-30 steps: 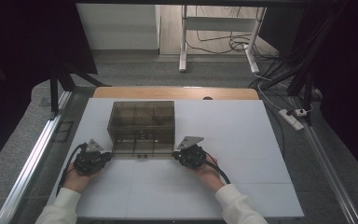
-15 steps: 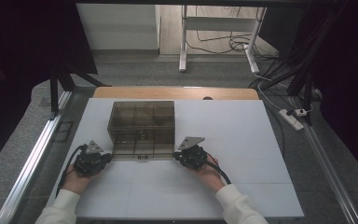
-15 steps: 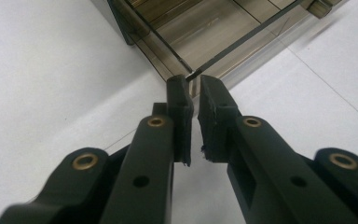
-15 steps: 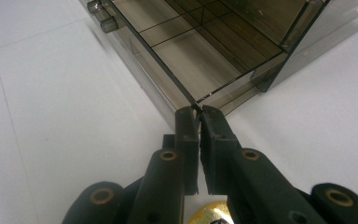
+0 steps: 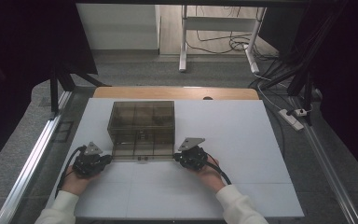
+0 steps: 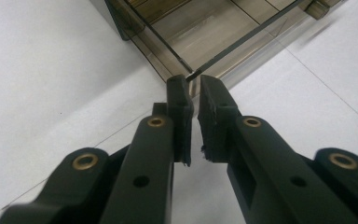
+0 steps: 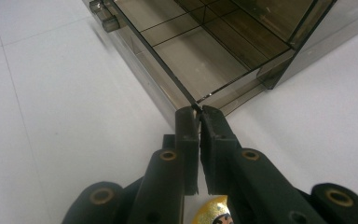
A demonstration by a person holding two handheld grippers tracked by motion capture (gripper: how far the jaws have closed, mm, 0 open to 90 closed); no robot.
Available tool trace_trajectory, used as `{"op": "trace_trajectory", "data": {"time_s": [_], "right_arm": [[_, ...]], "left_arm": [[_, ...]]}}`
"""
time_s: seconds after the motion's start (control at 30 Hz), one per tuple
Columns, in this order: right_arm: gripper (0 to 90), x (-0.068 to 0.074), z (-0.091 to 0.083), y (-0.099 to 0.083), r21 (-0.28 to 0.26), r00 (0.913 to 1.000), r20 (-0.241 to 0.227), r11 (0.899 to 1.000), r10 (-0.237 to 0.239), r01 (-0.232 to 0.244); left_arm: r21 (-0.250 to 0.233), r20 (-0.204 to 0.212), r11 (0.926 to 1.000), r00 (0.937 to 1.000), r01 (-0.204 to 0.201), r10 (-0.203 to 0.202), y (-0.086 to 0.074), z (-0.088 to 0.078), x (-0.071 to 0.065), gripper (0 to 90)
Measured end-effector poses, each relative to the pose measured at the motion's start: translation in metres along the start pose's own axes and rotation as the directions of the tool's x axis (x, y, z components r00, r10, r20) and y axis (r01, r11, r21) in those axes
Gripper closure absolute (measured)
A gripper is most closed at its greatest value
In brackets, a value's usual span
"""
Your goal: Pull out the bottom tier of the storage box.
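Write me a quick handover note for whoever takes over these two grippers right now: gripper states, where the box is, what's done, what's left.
Left gripper: nearly shut, tips at the near left corner of the lid; a slim gap shows between the jaws and I cannot tell if they pinch the lid edge.
Right gripper: shut, tips at the near right corner of the lid.
Box: smoky clear plastic, divided into compartments, on the white table in front of the person, latch tabs on the near edge.
Done: both grippers are placed at the front corners.
Left: probably lifting the lid open; it looks raised only slightly, if at all.
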State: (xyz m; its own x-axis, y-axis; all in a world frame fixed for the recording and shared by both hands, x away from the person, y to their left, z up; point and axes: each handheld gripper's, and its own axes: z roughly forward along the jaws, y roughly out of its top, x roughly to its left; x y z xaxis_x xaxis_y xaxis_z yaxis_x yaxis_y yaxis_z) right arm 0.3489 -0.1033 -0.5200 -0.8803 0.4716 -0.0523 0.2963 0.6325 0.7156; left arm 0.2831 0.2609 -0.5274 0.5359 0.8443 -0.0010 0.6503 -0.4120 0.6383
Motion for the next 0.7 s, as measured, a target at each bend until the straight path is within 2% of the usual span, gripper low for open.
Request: {"op": "trace_trajectory", "data": {"time_s": [0.7], "right_arm": [[85.9,0.0024,-0.0024,-0.0023,0.002,0.9999,-0.014,1.0,-0.005,0.005]], "left_arm": [[0.0,0.009,1.0,1.0,-0.003,0.003,-0.0032,-0.0028,-0.0029,82.0]]}}
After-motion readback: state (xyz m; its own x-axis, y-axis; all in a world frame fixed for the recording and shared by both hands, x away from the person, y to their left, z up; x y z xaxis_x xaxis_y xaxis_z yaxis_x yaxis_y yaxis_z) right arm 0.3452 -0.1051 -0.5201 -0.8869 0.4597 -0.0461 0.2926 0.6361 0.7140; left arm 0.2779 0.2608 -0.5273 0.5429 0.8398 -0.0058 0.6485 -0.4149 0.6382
